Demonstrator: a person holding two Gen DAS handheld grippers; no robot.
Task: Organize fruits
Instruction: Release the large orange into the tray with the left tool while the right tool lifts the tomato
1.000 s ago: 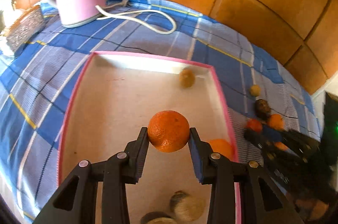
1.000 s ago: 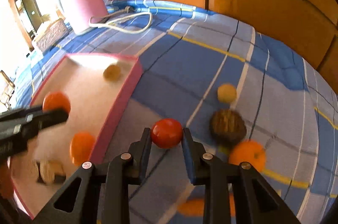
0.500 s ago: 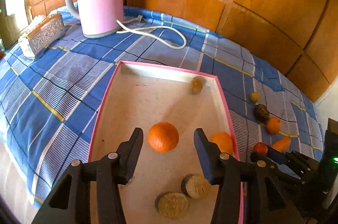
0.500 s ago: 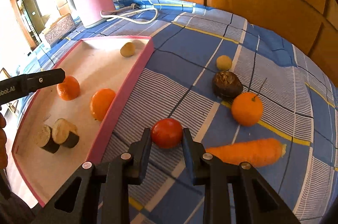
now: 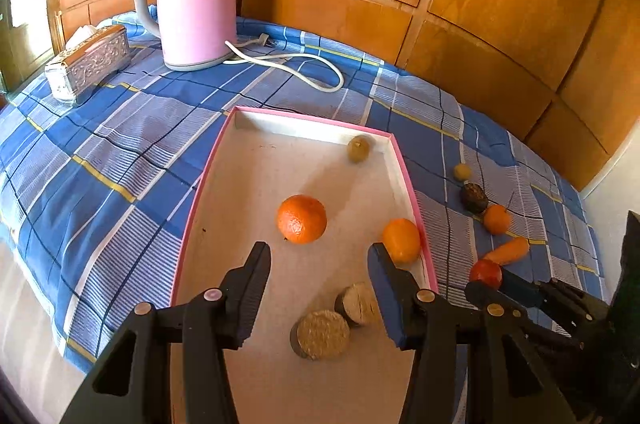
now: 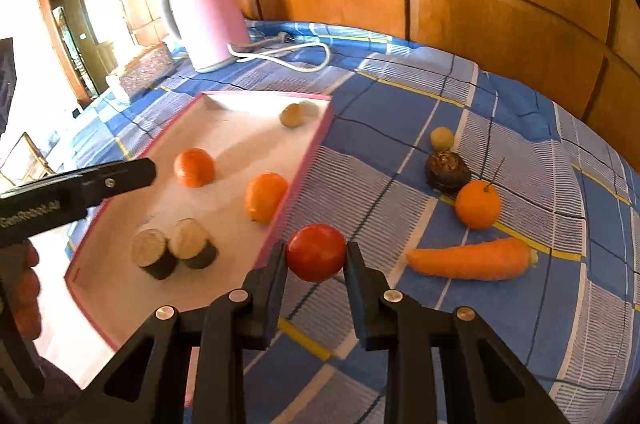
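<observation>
1. A second ago the left hand-held gripper [image 5: 318,256] was clamped on the dimpled orange [image 5: 301,219]. Its jaws now stand apart with nothing between them, and the orange lies on the floor of the pink-rimmed tray [image 5: 408,180], just ahead of the fingertips.
2. The left view has pulled back and up since then: more of the tray and the pink kettle [image 5: 196,0] now shows.
3. The right hand-held gripper [image 6: 316,256] still pinches the smooth, glossy red tomato [image 6: 316,251] between its blue pads, as it did a second ago. It holds it clear of the cloth, just outside the tray's near right edge.
4. The tray is a shallow rectangular box with a pale matte floor. In it lie the released orange, a smoother orange [image 6: 264,196] against the right wall, a small tan round fruit [image 6: 291,115] in the far corner, and two short cut cylinders with dark skin and grainy pale faces [image 6: 174,250].
5. On the blue checked cloth [image 6: 400,112], right of the tray, lie a small yellowish ball [image 6: 442,138], a dark wrinkled fruit [image 6: 447,170], an orange with a stalk [image 6: 478,204] and a tapered carrot [image 6: 472,258].
6. Behind stand the kettle with its looped white cord [image 5: 296,62] and an embossed silver box [image 5: 90,62], against wooden panelling [image 5: 480,4].
7. A person's fingers [image 6: 24,288] grip the left tool's handle at the edge of the right view.
</observation>
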